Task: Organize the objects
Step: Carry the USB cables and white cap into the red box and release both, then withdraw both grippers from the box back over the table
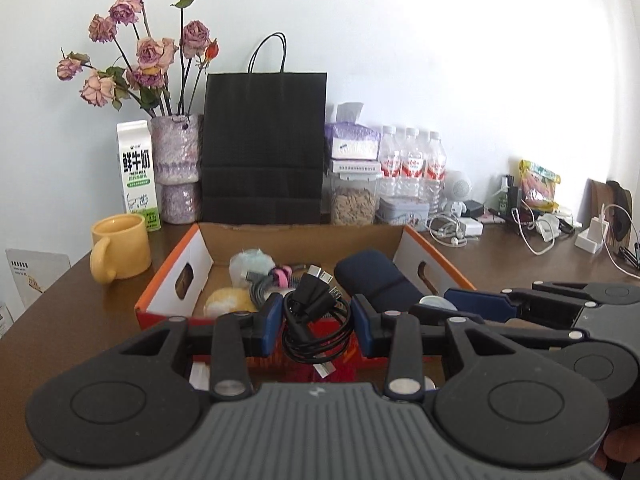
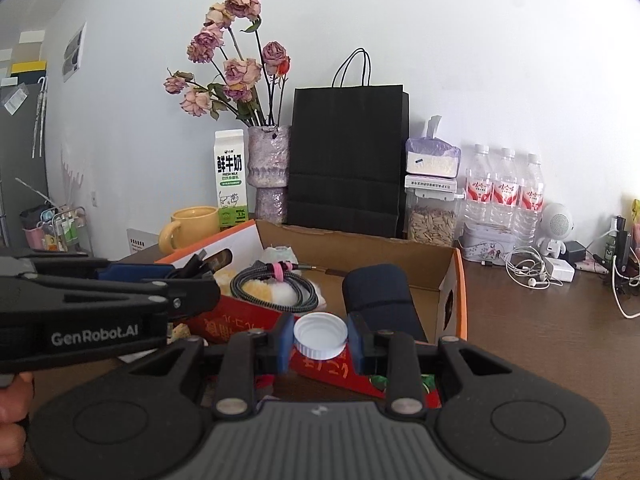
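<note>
Brown desk (image 1: pixel 500 264) underneath, my left gripper (image 1: pixel 316 322) clamps a coiled black cable (image 1: pixel 316 320) and my right gripper (image 2: pixel 320 338) a white cap (image 2: pixel 320 336), both before the cardboard box (image 2: pixel 360 242); loose loops could snag its rim.

Bare surface (image 2: pixel 540 332) lies open at lower right; the cardboard box (image 2: pixel 440 264) fills centre frame, and the black bag (image 2: pixel 348 152) and bottles (image 2: pixel 504 192) wall the back.
</note>
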Tool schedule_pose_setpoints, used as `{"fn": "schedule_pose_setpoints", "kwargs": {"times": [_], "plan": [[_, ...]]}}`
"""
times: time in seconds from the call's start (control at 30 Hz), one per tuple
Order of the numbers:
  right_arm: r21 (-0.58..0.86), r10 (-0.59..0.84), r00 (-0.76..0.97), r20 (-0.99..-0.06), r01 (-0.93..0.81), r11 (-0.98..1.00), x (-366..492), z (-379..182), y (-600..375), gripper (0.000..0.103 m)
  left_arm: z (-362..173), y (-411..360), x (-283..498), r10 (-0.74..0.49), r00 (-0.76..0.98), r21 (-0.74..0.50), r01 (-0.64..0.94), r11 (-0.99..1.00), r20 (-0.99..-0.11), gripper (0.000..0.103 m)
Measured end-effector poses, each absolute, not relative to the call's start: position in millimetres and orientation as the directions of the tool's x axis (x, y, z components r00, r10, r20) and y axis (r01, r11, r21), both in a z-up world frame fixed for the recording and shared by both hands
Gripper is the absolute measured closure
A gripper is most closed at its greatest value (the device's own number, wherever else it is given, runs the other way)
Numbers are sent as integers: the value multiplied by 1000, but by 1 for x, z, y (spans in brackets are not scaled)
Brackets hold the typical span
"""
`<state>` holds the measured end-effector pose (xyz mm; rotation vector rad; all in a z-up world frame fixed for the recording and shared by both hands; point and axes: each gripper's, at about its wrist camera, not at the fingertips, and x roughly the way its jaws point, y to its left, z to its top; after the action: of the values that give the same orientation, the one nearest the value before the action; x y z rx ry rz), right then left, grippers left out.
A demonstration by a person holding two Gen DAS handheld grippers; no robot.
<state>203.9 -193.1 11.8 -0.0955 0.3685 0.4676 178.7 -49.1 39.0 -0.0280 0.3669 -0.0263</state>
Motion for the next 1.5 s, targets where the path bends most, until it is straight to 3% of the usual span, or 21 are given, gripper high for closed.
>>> {"fn": "schedule_pose_setpoints", "kwargs": {"times": [0.43, 1.1, 1.13, 1.2, 1.23, 1.27, 1.3, 1.33, 1.37, 1.5], "plan": [[-58, 401, 845, -354, -447, 893, 260, 27, -171, 76, 50, -39, 242, -11, 940, -31, 0, 1000, -341, 65], [-44, 382, 829, -408, -436, 899, 334, 9, -152, 76, 33, -19, 318, 29, 909, -69, -64, 996, -415, 65], [-41, 381, 826, -415, -435, 899, 335, 8, -152, 76, 32, -18, 318, 29, 909, -71, -65, 995, -416, 63], [-32, 372, 821, -433, -427, 904, 338, 4, -153, 75, 31, -16, 318, 37, 910, -73, -73, 995, -413, 51], [-28, 370, 817, -442, -425, 905, 339, 3, -154, 72, 32, -16, 317, 41, 912, -72, -77, 994, -407, 28], [-20, 368, 814, -449, -421, 907, 341, 2, -155, 54, 32, -15, 316, 46, 917, -72, -81, 994, -396, 3], [-12, 366, 812, -454, -416, 909, 342, 1, -156, 38, 33, -16, 314, 61, 924, -68, -93, 993, -378, 0], [-12, 363, 813, -455, -413, 911, 342, 0, -157, 7, 33, -17, 312, 77, 929, -59, -105, 993, -362, 0], [-14, 360, 818, -449, -409, 912, 341, 0, -157, 0, 34, -17, 312, 85, 928, -48, -110, 993, -362, 0], [-12, 353, 815, -460, -404, 915, 342, -1, -157, 0, 33, -18, 316, 86, 921, -45, -111, 993, -379, 0]]}}
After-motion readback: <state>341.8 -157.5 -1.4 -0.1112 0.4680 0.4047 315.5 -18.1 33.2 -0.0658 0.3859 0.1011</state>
